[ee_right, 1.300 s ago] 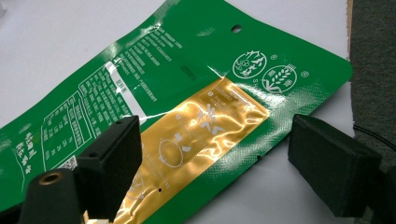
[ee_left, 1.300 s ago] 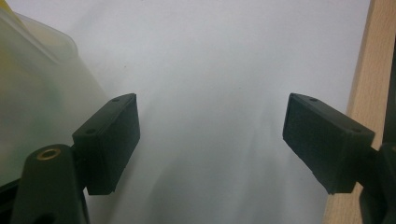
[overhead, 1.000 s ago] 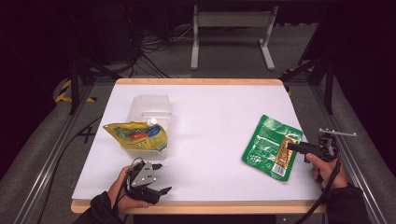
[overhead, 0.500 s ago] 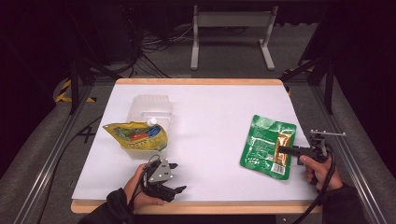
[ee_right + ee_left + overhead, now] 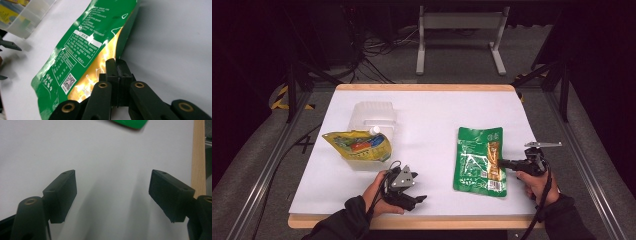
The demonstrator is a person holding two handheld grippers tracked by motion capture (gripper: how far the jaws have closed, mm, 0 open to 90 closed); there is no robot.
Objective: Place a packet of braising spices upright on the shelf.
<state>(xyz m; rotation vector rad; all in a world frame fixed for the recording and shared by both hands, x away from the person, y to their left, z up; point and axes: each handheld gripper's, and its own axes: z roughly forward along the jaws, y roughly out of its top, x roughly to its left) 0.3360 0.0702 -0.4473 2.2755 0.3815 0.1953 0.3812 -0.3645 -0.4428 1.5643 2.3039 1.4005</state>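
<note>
A green snack pouch [image 5: 479, 159] lies flat on the white table [image 5: 432, 120], right of centre. My right gripper [image 5: 502, 163] is shut on its right edge. In the right gripper view the jaws [image 5: 117, 65] are pressed together over the pouch [image 5: 82, 50] at its gold band. My left gripper [image 5: 419, 199] rests near the table's front edge, left of the pouch, and points right. Its jaws [image 5: 112, 187] stand wide open over bare white table, with a corner of the green pouch [image 5: 130, 123] just ahead.
A clear plastic tub [image 5: 373, 114] at the left holds a yellow pouch [image 5: 358, 145] with a white cap. The tub [image 5: 30, 17] also shows in the right gripper view. The wooden table edge [image 5: 198, 157] runs close beside the left gripper.
The right gripper has dragged the green pouch left, toward the table's middle. The left gripper has slid right along the front edge, closer to the pouch.
</note>
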